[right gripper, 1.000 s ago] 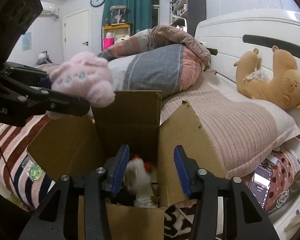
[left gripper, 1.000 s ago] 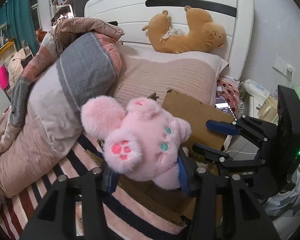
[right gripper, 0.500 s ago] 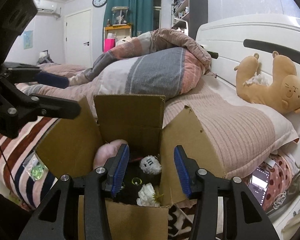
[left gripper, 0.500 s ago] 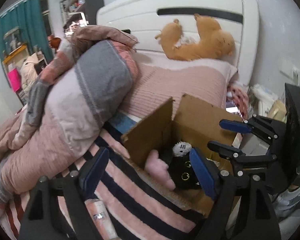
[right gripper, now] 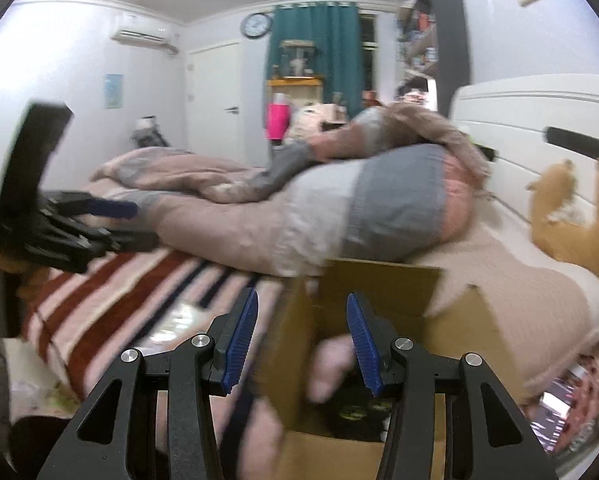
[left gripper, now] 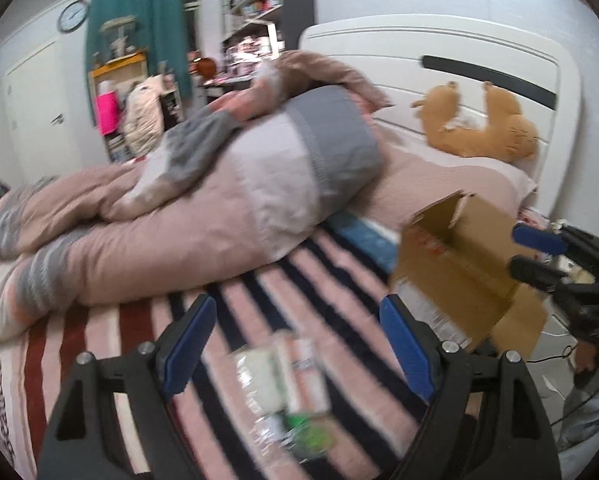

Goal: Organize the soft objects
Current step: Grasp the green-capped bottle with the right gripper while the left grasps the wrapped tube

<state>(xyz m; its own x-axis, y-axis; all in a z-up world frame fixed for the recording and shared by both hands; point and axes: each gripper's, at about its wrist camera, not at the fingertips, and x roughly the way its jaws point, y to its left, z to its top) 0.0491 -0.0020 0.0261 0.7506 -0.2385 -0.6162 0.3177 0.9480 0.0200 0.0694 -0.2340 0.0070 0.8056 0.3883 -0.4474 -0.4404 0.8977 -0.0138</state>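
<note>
Inside cardboard box (right gripper: pixel 383 288), blurred pink plush (right gripper: pixel 331 364), right gripper (right gripper: pixel 301 340) parted

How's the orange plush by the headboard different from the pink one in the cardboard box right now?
The orange plush lies in the open on the pillow against the headboard; the pink plush sits inside the cardboard box, only partly showing. The orange one is clearly outlined, the pink one blurred. Neither is held by a gripper.
</note>
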